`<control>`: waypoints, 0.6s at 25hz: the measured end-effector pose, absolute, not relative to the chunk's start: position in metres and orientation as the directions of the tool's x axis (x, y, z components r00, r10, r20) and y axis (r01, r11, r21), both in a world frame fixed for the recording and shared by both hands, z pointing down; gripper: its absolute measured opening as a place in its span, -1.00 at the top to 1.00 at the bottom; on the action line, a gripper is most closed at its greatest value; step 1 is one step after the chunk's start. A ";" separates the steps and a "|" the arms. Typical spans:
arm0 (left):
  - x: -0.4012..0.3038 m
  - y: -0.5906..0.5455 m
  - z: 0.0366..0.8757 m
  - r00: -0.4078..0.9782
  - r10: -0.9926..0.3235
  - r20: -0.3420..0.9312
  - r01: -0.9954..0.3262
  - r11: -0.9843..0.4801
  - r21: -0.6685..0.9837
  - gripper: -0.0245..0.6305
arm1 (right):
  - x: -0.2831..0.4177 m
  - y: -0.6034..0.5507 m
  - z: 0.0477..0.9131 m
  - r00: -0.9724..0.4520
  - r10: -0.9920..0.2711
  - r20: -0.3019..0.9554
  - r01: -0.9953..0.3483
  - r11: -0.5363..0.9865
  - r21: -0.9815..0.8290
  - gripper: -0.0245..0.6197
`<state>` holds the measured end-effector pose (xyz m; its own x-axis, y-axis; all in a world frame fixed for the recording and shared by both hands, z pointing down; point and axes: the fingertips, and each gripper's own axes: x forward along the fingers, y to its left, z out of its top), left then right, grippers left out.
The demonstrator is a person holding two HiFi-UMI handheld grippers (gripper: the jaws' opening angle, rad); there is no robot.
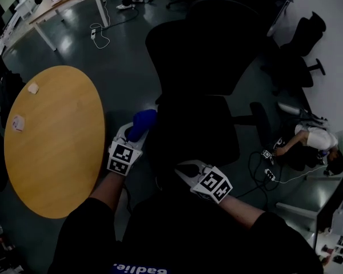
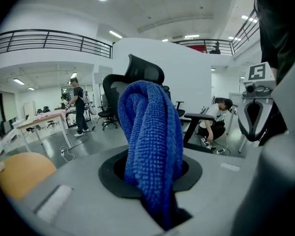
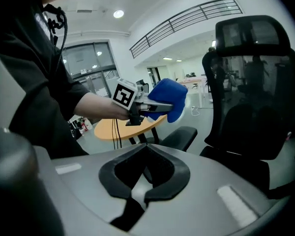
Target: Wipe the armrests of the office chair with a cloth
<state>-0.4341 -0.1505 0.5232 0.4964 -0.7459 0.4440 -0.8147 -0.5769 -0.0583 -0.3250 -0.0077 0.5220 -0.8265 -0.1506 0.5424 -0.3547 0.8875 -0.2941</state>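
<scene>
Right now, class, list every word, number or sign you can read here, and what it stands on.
No text reads whole.
Blue print on the person's top: cut off at the edge, unreadable.
Square markers on the left gripper, which holds the blue cloth, and the right gripper: patterns, no words.
Cards on the round table: too small.

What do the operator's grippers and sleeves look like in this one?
The left gripper and right gripper are pale grey, each carrying a white cube with black square markers. Thin black cables hang beneath the left one. The sleeves are dark.
</scene>
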 end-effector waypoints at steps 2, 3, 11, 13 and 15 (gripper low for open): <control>-0.440 -0.160 0.543 0.480 -0.723 0.497 -0.804 -0.589 -0.082 0.59 | -0.330 -0.003 0.540 -0.811 -0.104 0.576 -0.335 0.889 -0.311 0.91; -0.444 -0.163 0.554 0.470 -0.711 0.523 -0.799 -0.595 -0.089 0.59 | -0.331 0.001 0.550 -0.800 -0.078 0.596 -0.326 0.889 -0.322 0.91; -0.448 -0.187 0.609 0.446 -0.624 0.642 -0.753 -0.649 -0.109 0.59 | -0.340 0.035 0.611 -0.723 0.156 0.673 -0.241 0.856 -0.458 0.91; -0.442 -0.188 0.618 0.452 -0.603 0.657 -0.739 -0.666 -0.104 0.59 | -0.339 0.039 0.620 -0.708 0.184 0.682 -0.238 0.848 -0.475 0.91; -0.438 -0.186 0.625 0.454 -0.590 0.668 -0.731 -0.675 -0.099 0.59 | -0.338 0.039 0.628 -0.692 0.191 0.696 -0.243 0.846 -0.474 0.91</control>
